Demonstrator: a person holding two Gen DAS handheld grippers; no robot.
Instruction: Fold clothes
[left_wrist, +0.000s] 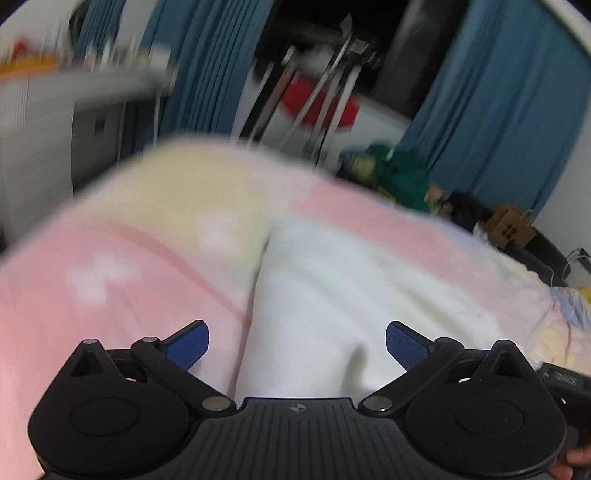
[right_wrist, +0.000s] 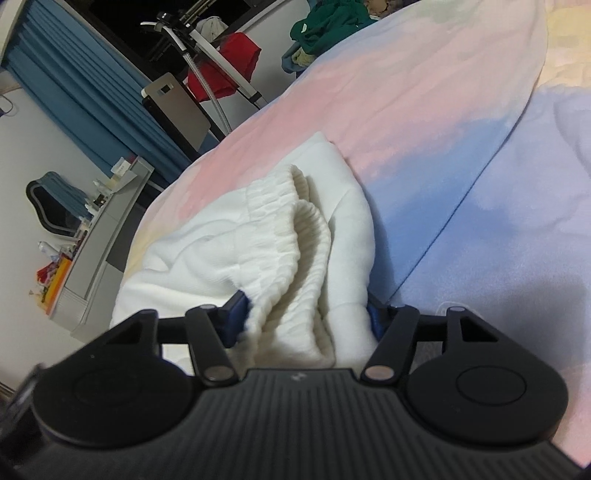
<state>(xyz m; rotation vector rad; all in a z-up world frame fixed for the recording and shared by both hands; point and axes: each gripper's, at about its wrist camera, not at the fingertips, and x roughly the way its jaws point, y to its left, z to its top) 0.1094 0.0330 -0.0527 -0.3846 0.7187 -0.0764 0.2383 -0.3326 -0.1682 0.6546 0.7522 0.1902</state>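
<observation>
The white garment (right_wrist: 258, 236) lay on the bed (right_wrist: 461, 155), a soft, thick knit heaped in rounded folds; its ribbed, gathered band doubled over itself at the near end; the bedcover beneath was a smooth quilt in pastel pink, blue and pale yellow, with white cross shapes in the pink seen from the left wrist. The right claw (right_wrist: 306, 317) pointed down along the bed, its blue pads on either side of the ribbed band and the fold beside it, jaws partly closed and pressing the cloth. The left claw (left_wrist: 297, 341) hung over the same white garment (left_wrist: 351, 295), blurred, jaws spread wide, blue pads clear of the fabric, holding nothing; fingertips (left_wrist: 576, 459) showed at the lower right corner.
</observation>
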